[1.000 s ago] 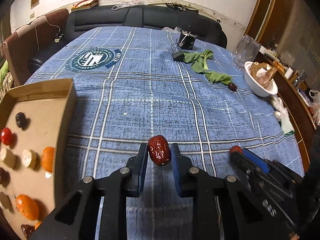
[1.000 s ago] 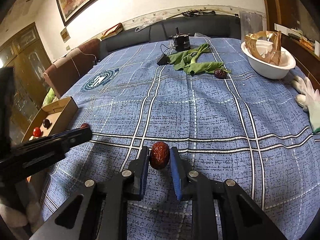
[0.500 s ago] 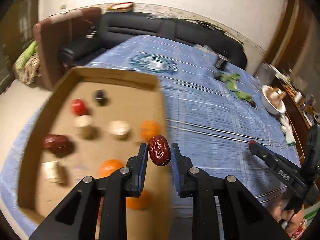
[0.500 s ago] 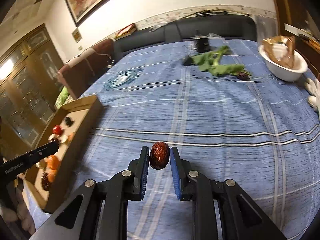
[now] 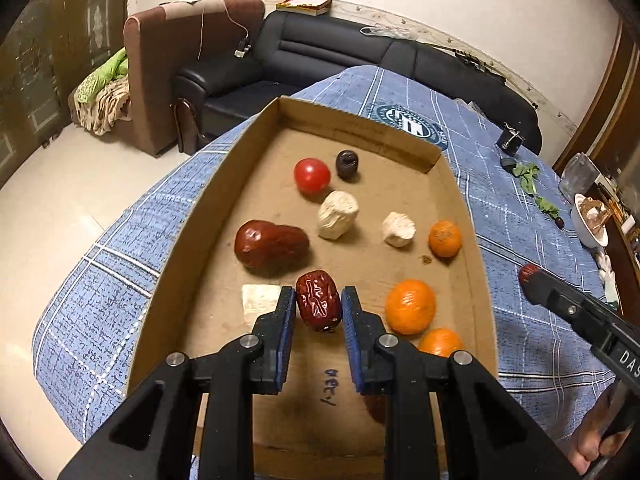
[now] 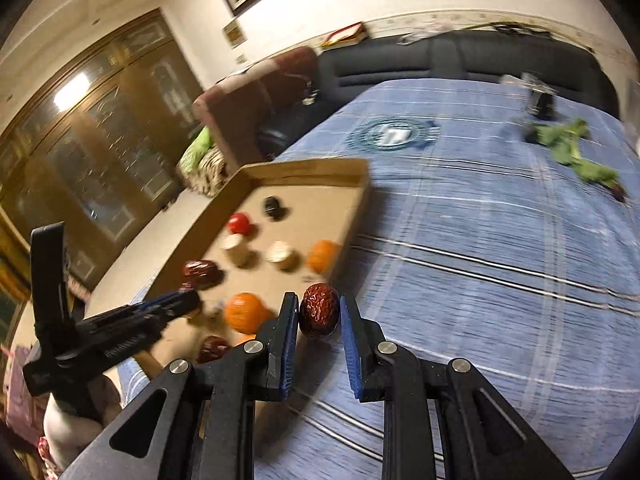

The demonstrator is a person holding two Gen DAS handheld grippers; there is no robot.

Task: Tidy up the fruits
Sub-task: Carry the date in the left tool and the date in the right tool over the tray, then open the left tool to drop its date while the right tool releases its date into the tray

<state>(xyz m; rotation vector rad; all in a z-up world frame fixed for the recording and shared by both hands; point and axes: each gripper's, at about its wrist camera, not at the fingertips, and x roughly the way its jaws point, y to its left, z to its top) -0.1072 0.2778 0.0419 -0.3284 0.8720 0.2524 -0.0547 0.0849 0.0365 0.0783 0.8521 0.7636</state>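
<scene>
My left gripper [image 5: 318, 308] is shut on a wrinkled red date [image 5: 319, 301] and holds it above the near part of the cardboard tray [image 5: 472, 240]. The tray holds a large red date [image 5: 271, 245], a red tomato [image 5: 312, 176], a dark fruit [image 5: 347, 163], pale chunks [image 5: 338, 214] and oranges [image 5: 410, 306]. My right gripper [image 6: 319, 316] is shut on another red date [image 6: 319, 314], above the tablecloth just right of the tray [image 6: 356, 216]. The left gripper shows at the left of the right wrist view [image 6: 176, 306].
The tray sits at the left edge of the blue plaid tablecloth [image 6: 500, 240]. Green leaves [image 6: 572, 152] and a dark fruit [image 6: 619, 191] lie at the far right. A white bowl [image 5: 588, 222] stands at the table's right side. A black sofa [image 5: 360, 60] is behind.
Both grippers swung left with their dates. The left one went from over the tablecloth to above the tray. The right one came up to the tray's right wall.
</scene>
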